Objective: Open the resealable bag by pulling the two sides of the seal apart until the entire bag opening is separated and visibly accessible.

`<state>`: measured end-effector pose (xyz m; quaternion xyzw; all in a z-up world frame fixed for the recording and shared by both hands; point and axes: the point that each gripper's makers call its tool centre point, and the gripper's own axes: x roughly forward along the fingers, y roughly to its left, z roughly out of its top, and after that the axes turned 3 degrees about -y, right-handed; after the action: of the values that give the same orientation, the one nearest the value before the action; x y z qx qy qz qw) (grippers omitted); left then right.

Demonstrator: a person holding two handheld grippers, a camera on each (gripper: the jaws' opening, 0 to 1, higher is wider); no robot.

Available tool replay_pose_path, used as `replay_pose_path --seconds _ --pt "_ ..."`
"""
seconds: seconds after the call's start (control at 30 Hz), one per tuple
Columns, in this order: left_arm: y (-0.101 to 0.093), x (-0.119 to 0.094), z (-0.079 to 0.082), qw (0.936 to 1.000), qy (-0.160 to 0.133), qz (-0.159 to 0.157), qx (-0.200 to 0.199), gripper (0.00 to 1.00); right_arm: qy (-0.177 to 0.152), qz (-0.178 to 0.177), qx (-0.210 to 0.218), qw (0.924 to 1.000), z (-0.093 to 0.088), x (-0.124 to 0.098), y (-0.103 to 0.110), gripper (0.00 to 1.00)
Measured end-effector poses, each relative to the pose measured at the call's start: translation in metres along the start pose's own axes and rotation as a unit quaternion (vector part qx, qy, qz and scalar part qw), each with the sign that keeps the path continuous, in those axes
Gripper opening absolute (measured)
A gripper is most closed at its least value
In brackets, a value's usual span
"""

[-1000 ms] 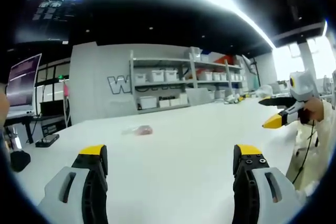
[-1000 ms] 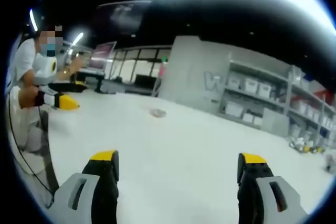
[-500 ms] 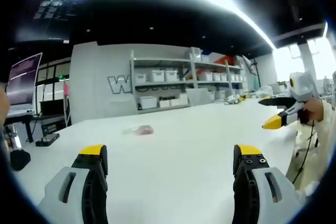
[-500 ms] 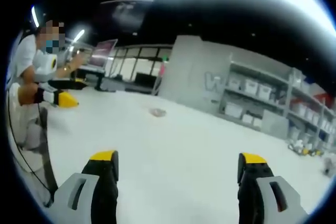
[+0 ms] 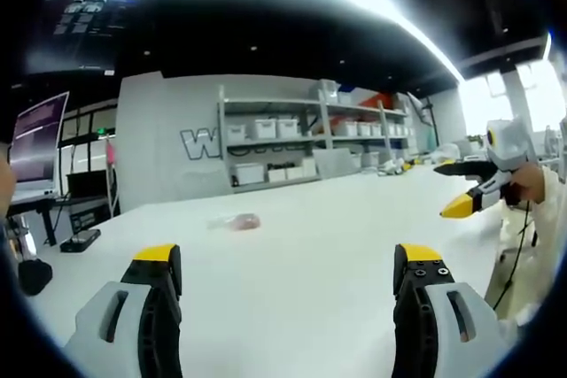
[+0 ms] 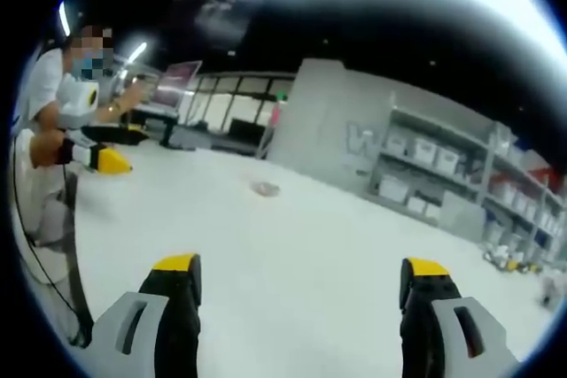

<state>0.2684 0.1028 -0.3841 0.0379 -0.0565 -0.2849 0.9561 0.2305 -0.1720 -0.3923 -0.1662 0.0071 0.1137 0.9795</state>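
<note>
Bag (image 5: pixel 235 220) first, in the left gripper view: it lies flat on the white tabletop (image 5: pixel 301 263), well ahead of the left tongs (image 5: pixel 288 267) and a little to the left of the line between their two yellow-tipped jaws, which stand wide apart with nothing between them. It is small and pale with a reddish patch, too far off to make out the seal or which edge carries it. The right tongs (image 5: pixel 461 205) come into this view from the right, held in a person's hand above the tabletop, also well apart from the bag; from this angle I cannot tell how their jaws stand. In the right gripper view the bag (image 6: pixel 264 189) sits far ahead of the right tongs (image 6: pixel 301 276), again left of their centre line, and these jaws are wide and empty. The left tongs (image 6: pixel 111 161) show at the left edge of this view, near the person, level with the tabletop's near part. Nothing has been gripped yet, so the whole task lies ahead. The main risk I judge is the approach: a thin, flat bag gives little to pinch, and tongs coming in low could push it along the smooth surface instead of catching an edge. If both tongs catch the same side of the seal, or take both layers together, pulling would only drag or lift the bag and leave it sealed. A grip below the seal could tear or stretch the film.
</note>
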Motion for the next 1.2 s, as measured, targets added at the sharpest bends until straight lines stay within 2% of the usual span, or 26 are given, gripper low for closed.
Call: replay_pose_path --seconds 0.23,0.5,0.77,0.97,1.2 --pt "0.003 0.0 0.003 1.0 0.001 0.001 0.002 0.98 0.011 0.002 -0.025 0.9996 0.0 0.004 0.001 0.94" --pt "0.007 0.0 0.007 1.0 -0.001 0.004 0.006 0.98 0.005 0.005 -0.033 0.9994 0.006 0.008 -0.001 0.94" --pt "0.007 -0.002 -0.001 0.9999 0.007 0.006 0.005 0.98 0.013 0.004 -0.053 0.9985 0.003 0.009 0.0 0.94" --pt "0.009 -0.004 0.002 1.0 0.0 0.009 0.002 0.98 0.014 0.007 -0.059 0.9981 0.005 0.012 0.001 0.95" --pt "0.01 -0.005 -0.001 0.9999 0.006 0.009 0.0 0.98 0.02 0.012 -0.077 0.9967 0.004 0.015 0.003 0.95"
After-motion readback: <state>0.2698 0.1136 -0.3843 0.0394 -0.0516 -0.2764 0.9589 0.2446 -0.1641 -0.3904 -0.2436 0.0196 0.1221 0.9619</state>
